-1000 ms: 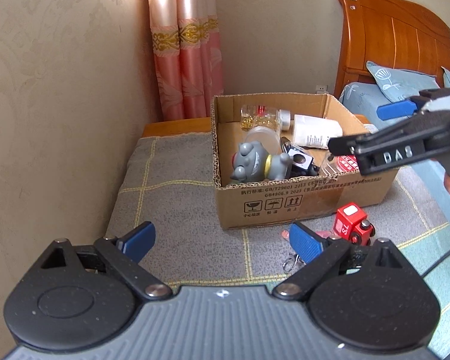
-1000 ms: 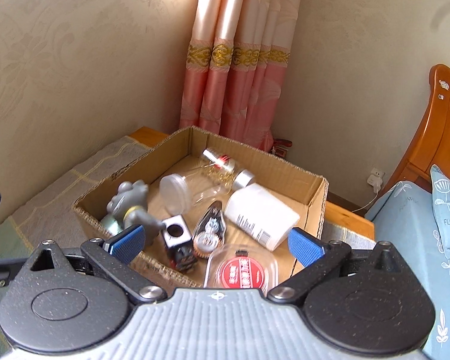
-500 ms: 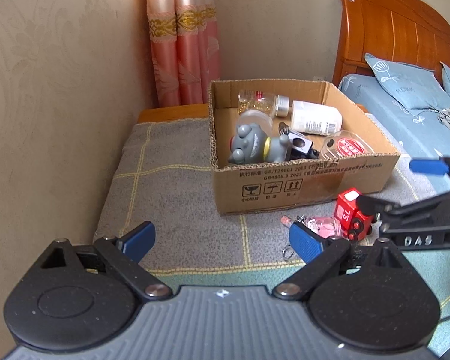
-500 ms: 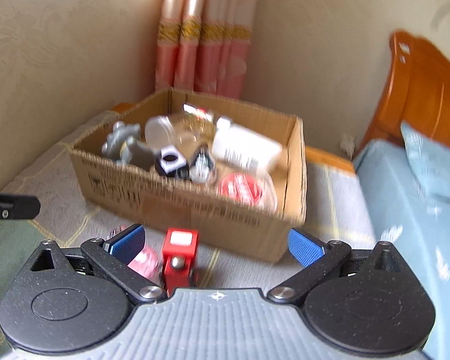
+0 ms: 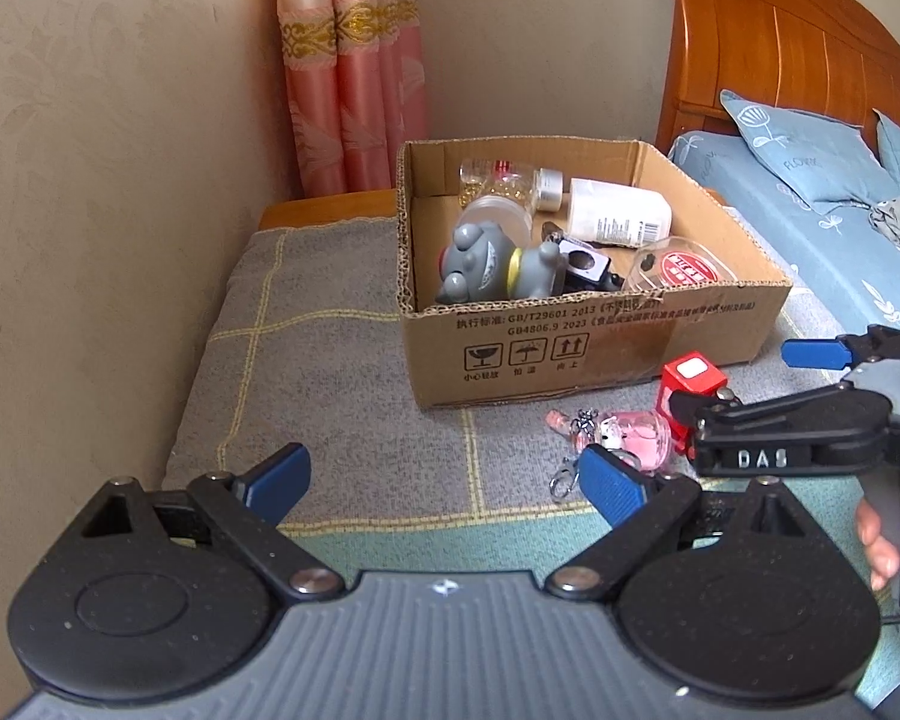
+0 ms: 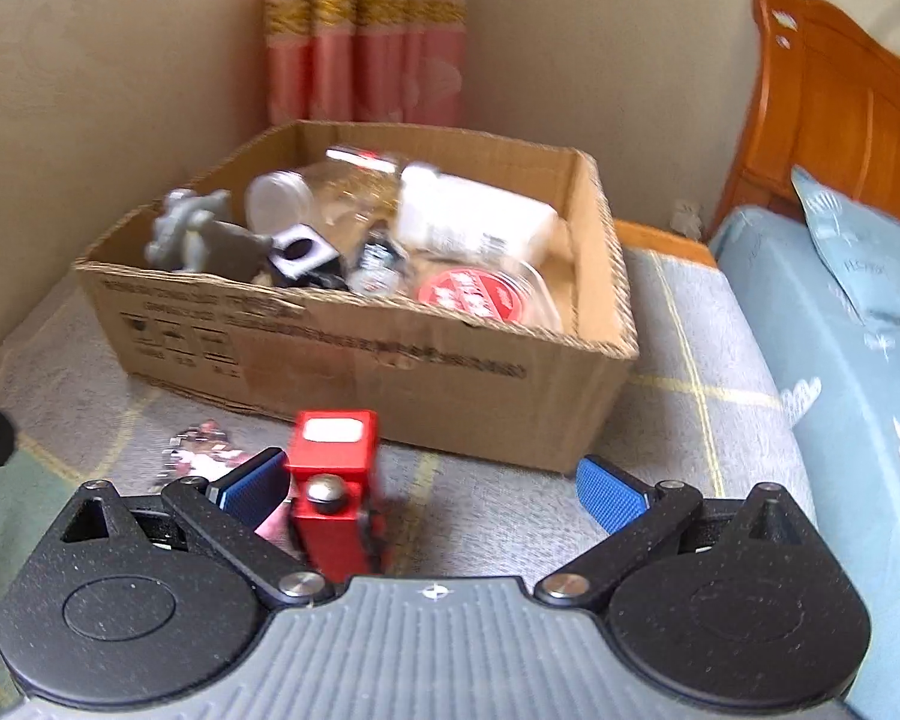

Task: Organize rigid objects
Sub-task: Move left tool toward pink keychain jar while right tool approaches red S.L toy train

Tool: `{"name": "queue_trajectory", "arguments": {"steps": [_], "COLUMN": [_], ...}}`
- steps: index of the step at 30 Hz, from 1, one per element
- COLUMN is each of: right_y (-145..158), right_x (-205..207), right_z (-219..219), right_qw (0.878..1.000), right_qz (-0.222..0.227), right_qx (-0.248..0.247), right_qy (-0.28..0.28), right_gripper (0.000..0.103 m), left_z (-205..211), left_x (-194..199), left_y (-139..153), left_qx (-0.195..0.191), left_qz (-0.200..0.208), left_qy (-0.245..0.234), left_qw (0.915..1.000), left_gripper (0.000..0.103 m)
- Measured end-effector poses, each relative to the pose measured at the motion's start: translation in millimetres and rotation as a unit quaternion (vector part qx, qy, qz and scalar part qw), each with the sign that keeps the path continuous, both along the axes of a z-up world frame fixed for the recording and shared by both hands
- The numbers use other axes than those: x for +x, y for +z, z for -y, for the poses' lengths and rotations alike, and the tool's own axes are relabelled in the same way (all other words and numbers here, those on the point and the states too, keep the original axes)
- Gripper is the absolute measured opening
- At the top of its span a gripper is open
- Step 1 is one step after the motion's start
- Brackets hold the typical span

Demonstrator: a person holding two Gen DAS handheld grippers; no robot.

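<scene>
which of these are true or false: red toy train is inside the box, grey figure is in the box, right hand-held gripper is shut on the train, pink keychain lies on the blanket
1. The red toy train is inside the box. False: it stands on the blanket in front of the box.
2. The grey figure is in the box. True.
3. The right hand-held gripper is shut on the train. False: its jaws stand wide open around it.
4. The pink keychain lies on the blanket. True.
</scene>
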State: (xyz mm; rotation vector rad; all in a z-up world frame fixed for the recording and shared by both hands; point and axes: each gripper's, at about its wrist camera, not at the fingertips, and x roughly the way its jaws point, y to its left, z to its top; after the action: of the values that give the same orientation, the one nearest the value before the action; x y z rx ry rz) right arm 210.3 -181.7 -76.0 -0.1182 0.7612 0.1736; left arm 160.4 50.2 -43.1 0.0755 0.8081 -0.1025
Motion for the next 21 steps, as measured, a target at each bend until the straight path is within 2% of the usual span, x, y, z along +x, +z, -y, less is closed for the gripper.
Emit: {"name": "queue_trajectory", "arguments": {"steps": [4,9,13,16,21], "right_y": [1.0,-0.9,-7.8,-15.4,-14.2], "right_x": [-0.5,-3.2,-11.1,-17.6,-23.9], "right_z": [24.6,51.7,59.1,55.1,47.5], "right_qw": [0.999,0.997,0.999,0.999,0.999], "right_qz": [-0.005,-0.009,-0.012,-0.006,-0.002], "right_qx": [0.039,0.037,0.048,0.042,0.016], "right_qy": [-0.030,-0.062,-0.022,0.010,0.030], "right_gripper": [0.103,0.103,0.103,0.103,0.103], "left_z": [1.9,7.9,12.1,16.0,27.2], "left_x": [0.5,2.6,2.6,2.7,6.9], "left_y": [-1.4,-4.0,-5.9,-7.3,-10.4], "left_qx": [0.002,0.003,0.001,-0.003,-0.007], "left_qz": [-0.003,-0.008,-0.008,-0.008,-0.010], "left_qy": [-0.002,-0.009,-0.018,-0.027,-0.047], "left_qw": [1.0000,0.9999,0.9998,0.9996,0.9988], "left_gripper": [0.096,0.096,0.096,0.096,0.096]}}
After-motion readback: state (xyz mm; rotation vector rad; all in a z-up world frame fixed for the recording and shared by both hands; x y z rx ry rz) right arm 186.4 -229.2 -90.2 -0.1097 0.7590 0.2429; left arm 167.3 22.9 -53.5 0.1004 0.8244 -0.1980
